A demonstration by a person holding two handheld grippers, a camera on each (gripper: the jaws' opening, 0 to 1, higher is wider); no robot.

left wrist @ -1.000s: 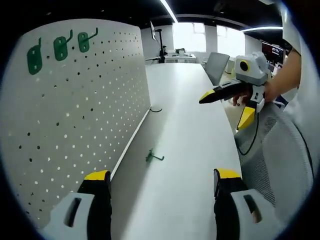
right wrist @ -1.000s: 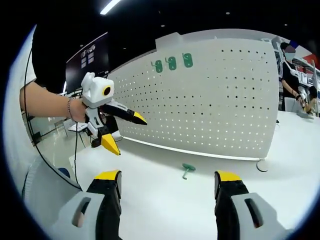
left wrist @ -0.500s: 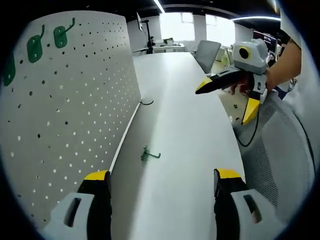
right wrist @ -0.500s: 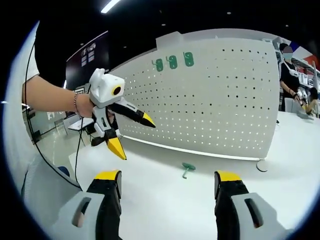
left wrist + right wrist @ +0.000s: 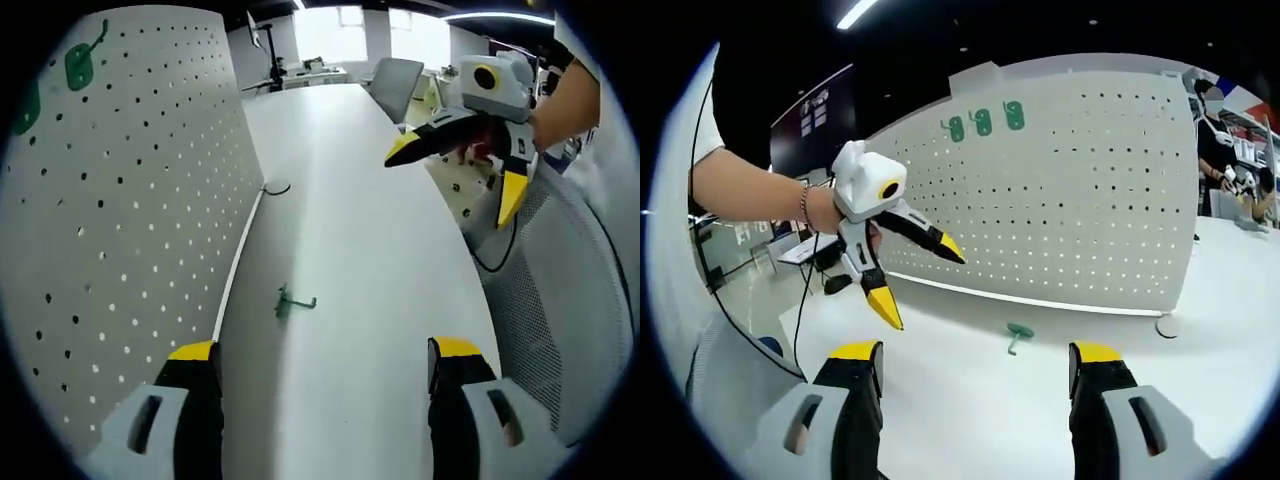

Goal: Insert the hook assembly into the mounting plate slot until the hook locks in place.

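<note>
- Left gripper (image 5: 318, 362) seen at bottom of left gripper view: yellow-tipped jaws spread wide, nothing between them; same gripper seen from outside in right gripper view (image 5: 920, 275), held in air by a hand, jaws splayed, nothing pinched.
- Right gripper (image 5: 972, 366) at bottom of right gripper view: jaws spread apart, nothing held; seen also in left gripper view (image 5: 460, 170) upper right, jaws apart, held above table edge by a hand (image 5: 560, 95).
- Hook assembly (image 5: 290, 301), green, is seen lying on white table (image 5: 370, 250) near foot of pegboard, beyond and between left jaws, apart from both grippers.
- In right gripper view the same hook (image 5: 1016, 336) is shown w/ round green base and short stem, lying on table (image 5: 970, 400) in front of board, between jaw tips in pic.
- Pegboard (image 5: 120, 220) is seen edge-on along left side in left gripper view; face-on in right gripper view (image 5: 1080, 200).
- Three green hooks (image 5: 983, 122) mounted in a row near board top are seen in right gripper view; only two (image 5: 80, 62) are caught in left gripper view, one cut by rim.
- Left gripper view alone gives mesh chair (image 5: 560, 300) at right and small dark loop (image 5: 276, 188) on table by board's far end.
- Right gripper view alone gives dark screen (image 5: 815, 115) behind and a person (image 5: 1212, 130) at far right.
</note>
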